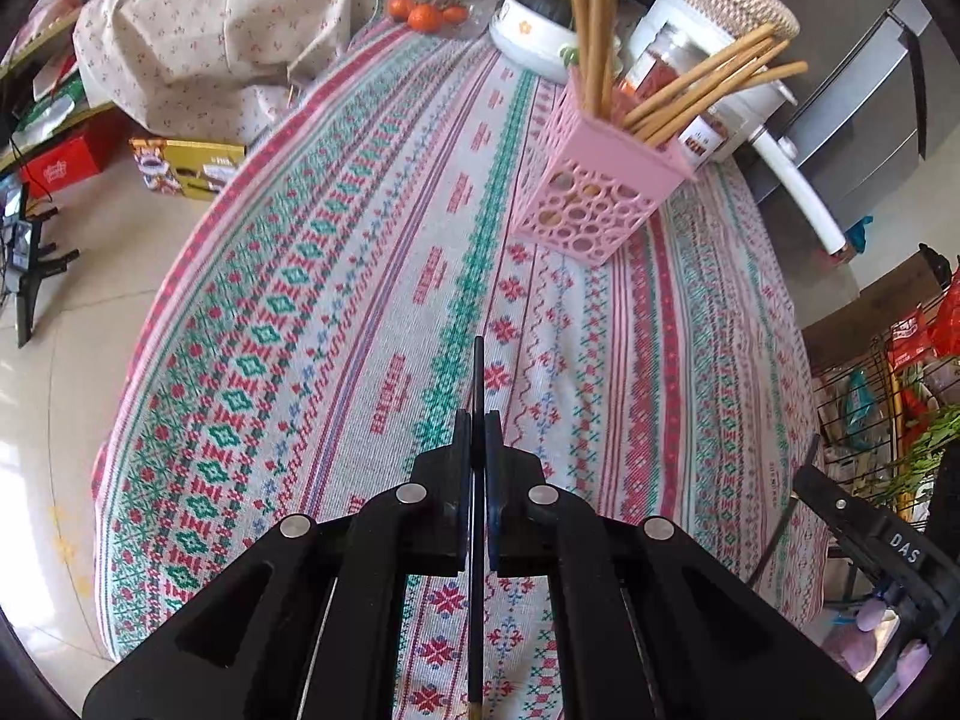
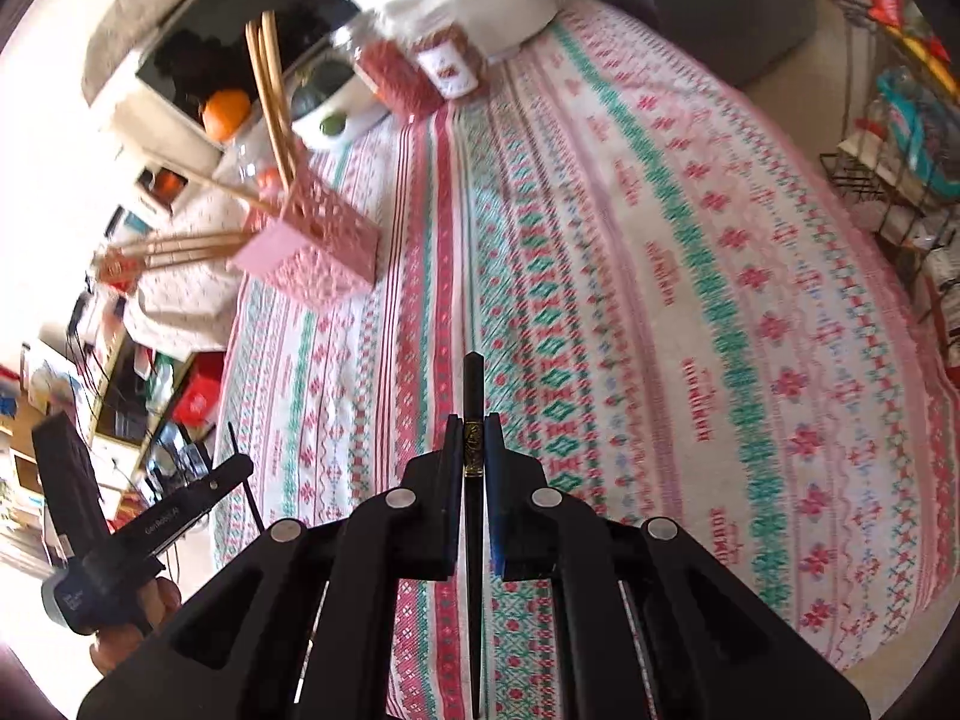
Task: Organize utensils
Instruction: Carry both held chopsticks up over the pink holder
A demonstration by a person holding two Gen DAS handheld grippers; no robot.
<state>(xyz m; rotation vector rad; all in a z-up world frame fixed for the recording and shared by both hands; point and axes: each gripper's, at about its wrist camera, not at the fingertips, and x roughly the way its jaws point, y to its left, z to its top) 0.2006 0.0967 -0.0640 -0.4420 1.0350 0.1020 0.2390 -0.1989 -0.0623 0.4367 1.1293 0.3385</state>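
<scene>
White letters "DAS" stand on the black body of the right gripper (image 1: 900, 546), seen at the lower right of the left wrist view. In the right wrist view, small pale lettering runs along the black arm of the left gripper (image 2: 162, 525), too blurred to read. The jar label (image 1: 699, 141), the yellow box (image 1: 186, 165) and the red box (image 1: 57, 168) carry print that cannot be read.

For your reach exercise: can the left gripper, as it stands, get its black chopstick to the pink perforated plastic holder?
Probably yes. Only bare patterned tablecloth lies between the left gripper and the pink perforated plastic holder, though wooden chopsticks crowd its opening.
</scene>
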